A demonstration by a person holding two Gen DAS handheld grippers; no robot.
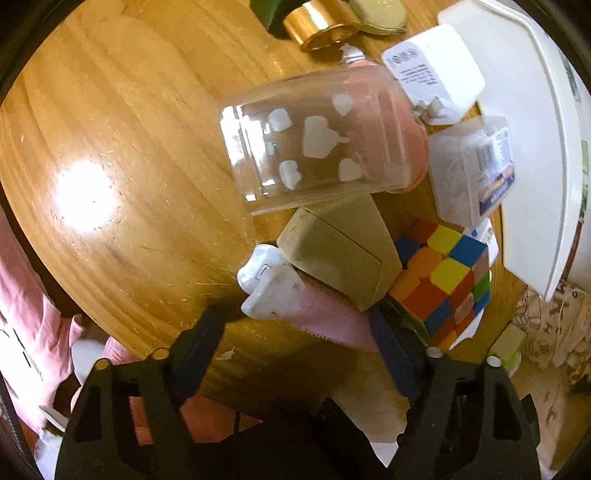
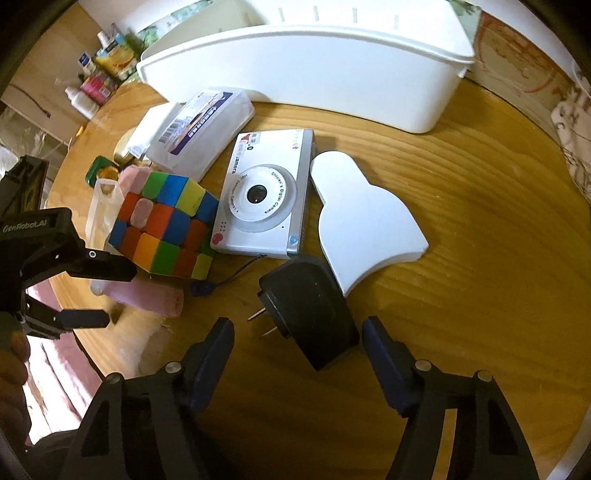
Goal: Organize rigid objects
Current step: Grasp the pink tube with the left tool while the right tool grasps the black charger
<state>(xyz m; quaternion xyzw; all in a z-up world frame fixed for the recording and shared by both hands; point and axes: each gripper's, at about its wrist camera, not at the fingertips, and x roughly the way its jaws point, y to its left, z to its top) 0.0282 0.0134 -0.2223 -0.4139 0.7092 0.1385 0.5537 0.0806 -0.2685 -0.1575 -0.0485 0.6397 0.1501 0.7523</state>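
My left gripper [image 1: 299, 325] is open, its fingers either side of a pink tube with a white flip cap [image 1: 269, 291] lying on the round wooden table [image 1: 122, 155]. Beyond it lie a beige box [image 1: 336, 258], a clear plastic jar on its side [image 1: 317, 147] and a colour cube [image 1: 447, 280]. My right gripper [image 2: 299, 339] is open around a black plug adapter [image 2: 314, 310] with two prongs pointing left. In the right wrist view the left gripper [image 2: 107, 291] is at far left beside the cube [image 2: 166, 225].
A white toy camera [image 2: 266, 199], a white shaped board [image 2: 362, 229], a clear lidded box [image 2: 203, 133] and a large white bin [image 2: 314, 70] lie ahead of the right gripper. A gold tape roll [image 1: 317, 26] and a white charger [image 1: 432, 70] sit at the table's far side.
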